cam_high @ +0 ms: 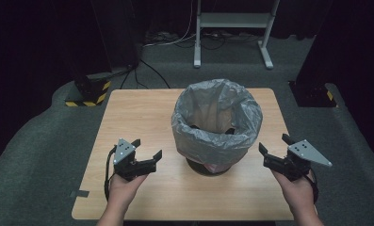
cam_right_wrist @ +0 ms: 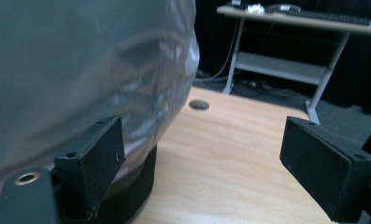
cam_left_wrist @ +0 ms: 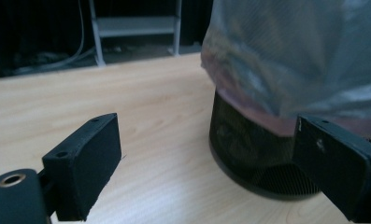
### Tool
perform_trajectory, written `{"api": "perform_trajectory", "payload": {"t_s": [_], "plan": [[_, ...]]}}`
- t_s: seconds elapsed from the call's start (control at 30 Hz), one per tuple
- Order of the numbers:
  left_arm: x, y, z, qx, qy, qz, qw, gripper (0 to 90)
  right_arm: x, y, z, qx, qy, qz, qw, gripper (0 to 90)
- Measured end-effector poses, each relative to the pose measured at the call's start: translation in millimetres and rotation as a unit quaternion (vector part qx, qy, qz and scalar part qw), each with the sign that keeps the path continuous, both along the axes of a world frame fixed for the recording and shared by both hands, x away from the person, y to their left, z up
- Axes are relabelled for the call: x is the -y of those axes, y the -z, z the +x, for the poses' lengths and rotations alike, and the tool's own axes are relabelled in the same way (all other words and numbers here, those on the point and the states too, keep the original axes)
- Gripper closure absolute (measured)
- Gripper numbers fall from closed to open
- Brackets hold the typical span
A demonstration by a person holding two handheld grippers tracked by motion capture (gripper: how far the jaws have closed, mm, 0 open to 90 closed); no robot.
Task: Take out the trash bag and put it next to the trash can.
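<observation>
Dark curtains ringed the desk [cam_high: 142,117], where the bin [cam_high: 216,123] (bag-lined) stood centre. Left gripper [cam_high: 149,149] and right gripper [cam_high: 273,145] flanked it, jaws apart and empty, probably placed to take the bag's rim.

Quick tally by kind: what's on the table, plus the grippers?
Mesh bin: 1
Grey plastic bag lining it: 1
Grippers: 2, left gripper and right gripper, both open and empty
Total: 4
</observation>
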State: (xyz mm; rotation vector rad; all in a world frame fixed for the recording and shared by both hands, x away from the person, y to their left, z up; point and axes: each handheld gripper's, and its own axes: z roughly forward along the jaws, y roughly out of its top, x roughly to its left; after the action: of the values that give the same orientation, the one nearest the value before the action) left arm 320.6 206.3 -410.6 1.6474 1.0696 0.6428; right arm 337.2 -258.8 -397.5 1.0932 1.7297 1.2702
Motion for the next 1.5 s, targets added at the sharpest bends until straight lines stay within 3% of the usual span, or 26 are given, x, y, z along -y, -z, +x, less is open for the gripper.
{"api": "perform_trajectory", "payload": {"t_s": [0.17,0.23,0.33,0.37,0.4,0.43,0.57,0.73,0.77,0.93,1.07,1.1,1.13,1.23,1.37,1.5], "plan": [[7.3,-14.5,-4.1,0.029,0.006,-0.026,0.9992,9.2,1.4,-11.3,-4.2,0.027,0.003,0.008,0.9996,13.8],[12.1,-28.2,-7.7,0.054,0.006,-0.045,0.9975,11.5,4.1,-21.8,-6.9,0.044,0.004,0.017,0.9989,13.8],[17.0,-37.9,-7.4,0.066,0.011,-0.056,0.9962,14.2,6.4,-29.9,-8.5,0.054,-0.004,0.025,0.9982,13.7],[21.6,-46.6,-5.2,0.076,0.013,-0.066,0.9948,14.7,7.3,-39.0,-9.2,0.069,-0.008,0.027,0.9972,13.8],[21.6,-46.6,-5.2,0.076,0.013,-0.066,0.9948,14.8,7.3,-42.7,-9.0,0.074,-0.008,0.028,0.9968,14.0],[28.4,-57.4,-1.4,0.09,0.02,-0.079,0.9926,15.0,6.9,-49.1,-8.6,0.079,-0.011,0.032,0.9963,14.3],[45.2,-72.8,8.2,0.094,0.026,-0.098,0.9904,16.6,0.9,-67.5,-3.7,0.096,-0.019,0.044,0.9942,16.1],[59.3,-83.3,15.0,0.098,0.009,-0.09,0.9911,23.9,-17.9,-86.0,5.6,0.109,-0.029,0.037,0.993,25.7],[64.5,-84.1,18.1,0.097,-0.004,-0.086,0.9915,30.5,-29.0,-90.7,10.5,0.114,-0.024,0.025,0.9929,32.9],[68.0,-80.6,24.8,0.088,-0.03,-0.094,0.9912,44.0,-46.9,-89.5,24.9,0.099,-0.015,0.019,0.9948,41.7],[69.5,-77.8,28.1,0.082,-0.029,-0.107,0.9905,58.1,-53.3,-85.3,37.8,0.076,-0.005,0.031,0.9966,49.3],[69.7,-77.1,28.1,0.081,-0.027,-0.113,0.9899,61.9,-54.9,-82.4,43.1,0.058,-0.001,0.032,0.9978,53.5],[70.4,-76.7,27.8,0.082,-0.028,-0.116,0.9894,61.9,-54.9,-82.4,43.1,0.058,-0.001,0.032,0.9978,53.5],[73.6,-77.2,26.9,0.086,-0.032,-0.117,0.9888,76.6,-57.7,-78.5,48.5,0.035,0.0,0.027,0.999,66.0],[76.5,-77.3,26.2,0.094,-0.04,-0.117,0.9879,88.2,-57.7,-77.9,46.7,0.043,0.018,0.021,0.9987,84.0],[76.2,-78.4,27.3,0.092,-0.037,-0.116,0.9883,90.0,-56.6,-76.7,44.4,0.055,0.019,0.014,0.9982,88.5]]}}
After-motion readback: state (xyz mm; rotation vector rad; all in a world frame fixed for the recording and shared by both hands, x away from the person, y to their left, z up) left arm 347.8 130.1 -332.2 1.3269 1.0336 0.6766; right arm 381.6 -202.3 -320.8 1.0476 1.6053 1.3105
